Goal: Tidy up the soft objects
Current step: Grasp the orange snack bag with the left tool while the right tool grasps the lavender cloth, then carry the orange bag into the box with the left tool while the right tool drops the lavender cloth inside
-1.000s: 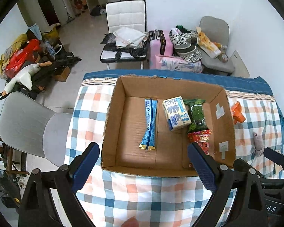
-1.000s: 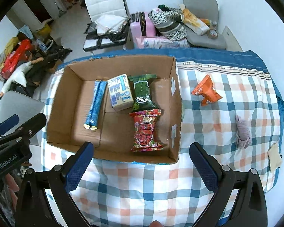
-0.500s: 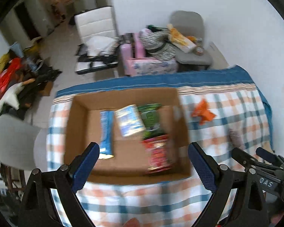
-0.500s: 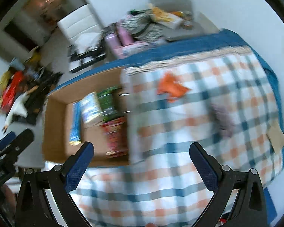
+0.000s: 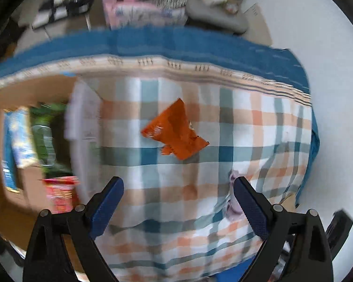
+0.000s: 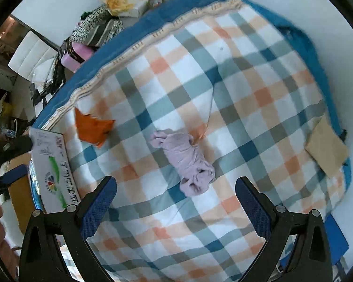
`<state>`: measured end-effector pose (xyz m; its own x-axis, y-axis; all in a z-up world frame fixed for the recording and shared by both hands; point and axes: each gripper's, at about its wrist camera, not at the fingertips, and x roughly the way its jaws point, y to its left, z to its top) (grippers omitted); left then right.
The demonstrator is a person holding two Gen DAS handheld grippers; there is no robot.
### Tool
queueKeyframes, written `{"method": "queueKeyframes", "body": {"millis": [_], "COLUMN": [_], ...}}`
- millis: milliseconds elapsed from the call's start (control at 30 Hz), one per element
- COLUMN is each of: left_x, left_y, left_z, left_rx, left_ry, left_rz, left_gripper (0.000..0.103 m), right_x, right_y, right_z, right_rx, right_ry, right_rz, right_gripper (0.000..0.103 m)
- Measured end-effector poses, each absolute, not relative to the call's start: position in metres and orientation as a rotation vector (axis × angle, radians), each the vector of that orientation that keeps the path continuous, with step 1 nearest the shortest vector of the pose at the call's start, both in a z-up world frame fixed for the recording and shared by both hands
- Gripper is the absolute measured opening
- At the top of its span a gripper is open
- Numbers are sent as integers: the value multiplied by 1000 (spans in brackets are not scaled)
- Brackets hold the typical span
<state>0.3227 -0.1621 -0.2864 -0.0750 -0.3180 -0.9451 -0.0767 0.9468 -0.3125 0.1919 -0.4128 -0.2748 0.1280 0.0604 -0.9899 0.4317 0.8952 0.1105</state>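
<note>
An orange packet (image 5: 176, 130) lies on the checked tablecloth (image 5: 223, 117), ahead of my open, empty left gripper (image 5: 177, 199). It also shows in the right wrist view (image 6: 91, 127). A crumpled lilac cloth (image 6: 186, 159) lies just ahead of my open, empty right gripper (image 6: 175, 198); part of it shows by the left gripper's right finger (image 5: 233, 202). The cardboard box (image 5: 82, 117) at the left holds green (image 5: 47, 136), blue (image 5: 14, 136) and red (image 5: 61, 195) packets.
A tan flat pad (image 6: 327, 148) lies near the table's right edge. The box's printed side (image 6: 51, 164) stands at the left in the right wrist view. Chairs with bags and a pink suitcase (image 5: 120, 2) stand behind the table.
Both grippers have swung right, away from the box and lower toward the cloth. The left now faces the orange packet, the right faces the lilac cloth. Both stay open.
</note>
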Motion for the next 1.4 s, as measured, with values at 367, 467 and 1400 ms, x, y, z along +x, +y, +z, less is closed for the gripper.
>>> {"method": "queueKeyframes", "body": {"millis": [367, 467, 1400], "left_x": [351, 356, 349], "left_y": [-184, -189, -223], "left_z": [-371, -382, -397], "left_rx": [-344, -323, -228], "left_ry": [1771, 1778, 1737], "left_rz": [-105, -87, -88], "left_gripper": [95, 95, 47], "right_x": [214, 218, 228], "right_y": [-439, -438, -411], "right_z": [-343, -356, -426], "right_rx": [437, 436, 393], "right_ry": [1555, 1579, 1698], "right_rz": [-237, -226, -252], "right_gripper": [102, 102, 52]}}
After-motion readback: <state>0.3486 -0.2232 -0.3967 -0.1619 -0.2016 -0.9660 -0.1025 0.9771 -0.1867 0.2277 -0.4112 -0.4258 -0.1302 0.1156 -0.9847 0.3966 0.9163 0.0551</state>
